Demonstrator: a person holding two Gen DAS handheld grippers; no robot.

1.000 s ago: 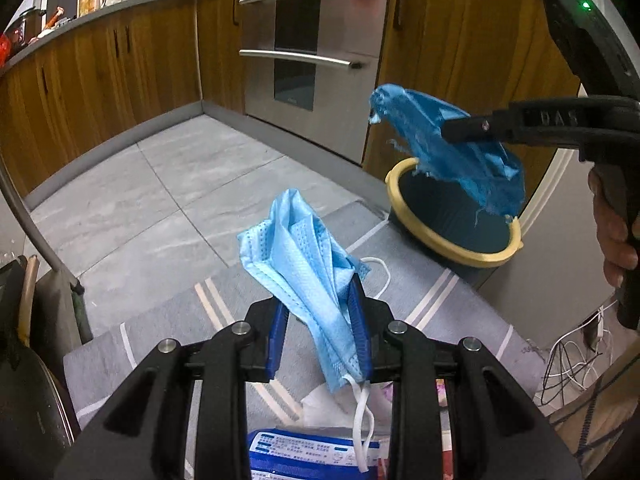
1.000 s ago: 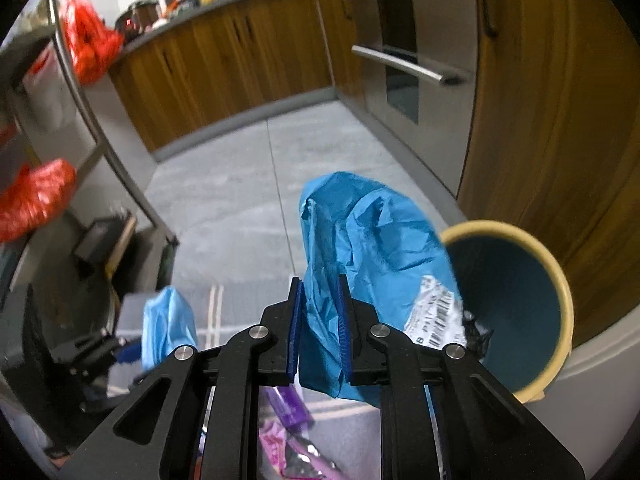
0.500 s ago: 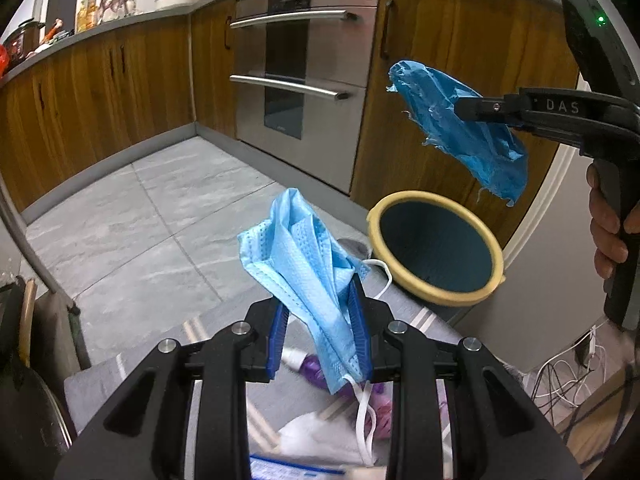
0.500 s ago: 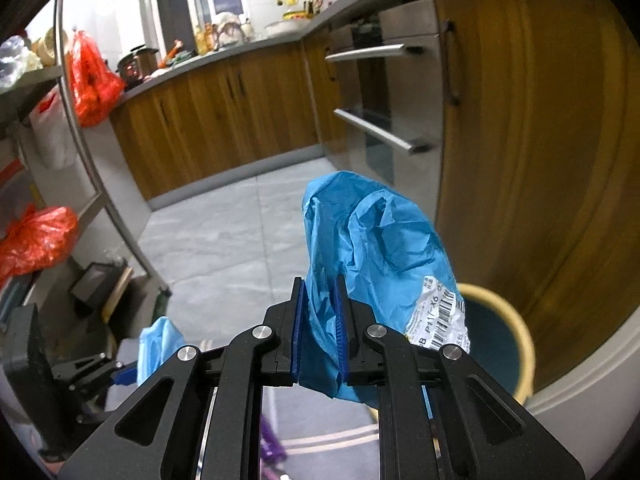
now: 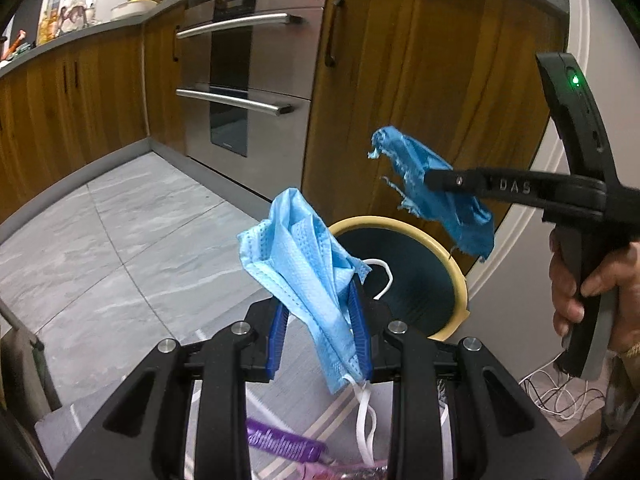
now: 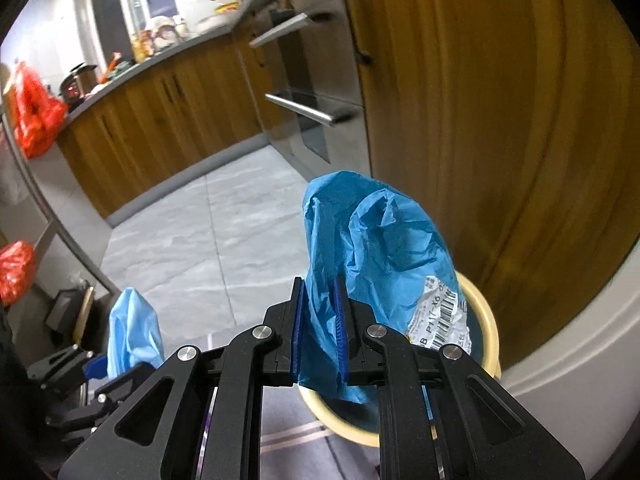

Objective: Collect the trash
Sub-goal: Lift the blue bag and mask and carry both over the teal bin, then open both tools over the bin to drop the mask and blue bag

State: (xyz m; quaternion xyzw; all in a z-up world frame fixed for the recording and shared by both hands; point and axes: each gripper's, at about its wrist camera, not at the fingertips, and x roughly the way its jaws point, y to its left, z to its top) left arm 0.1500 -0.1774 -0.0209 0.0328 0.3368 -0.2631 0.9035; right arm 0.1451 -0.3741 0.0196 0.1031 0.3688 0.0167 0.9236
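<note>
Wooden cabinets (image 5: 80, 92) are lining the far left wall above a grey tiled floor (image 5: 132, 220), with a steel oven (image 5: 244, 80) further right. The left gripper (image 5: 320, 332) is clamping a pale blue face mask (image 5: 304, 264) in its jaws. A yellow-rimmed bin (image 5: 456, 268) is standing near the cabinet. The right gripper (image 6: 322, 328) is pinching a crumpled blue bag (image 6: 380, 236) over the bin.

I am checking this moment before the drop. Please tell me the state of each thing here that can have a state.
Left gripper: shut on the face mask.
Face mask: crumpled, held in the air, ear loops hanging.
Right gripper: shut on the blue bag.
Blue bag: crumpled, held above the bin, a barcode label on it.
Bin: upright on the floor, open, no lid on it.
Oven: door closed.
Cupboard doors: closed.
</note>
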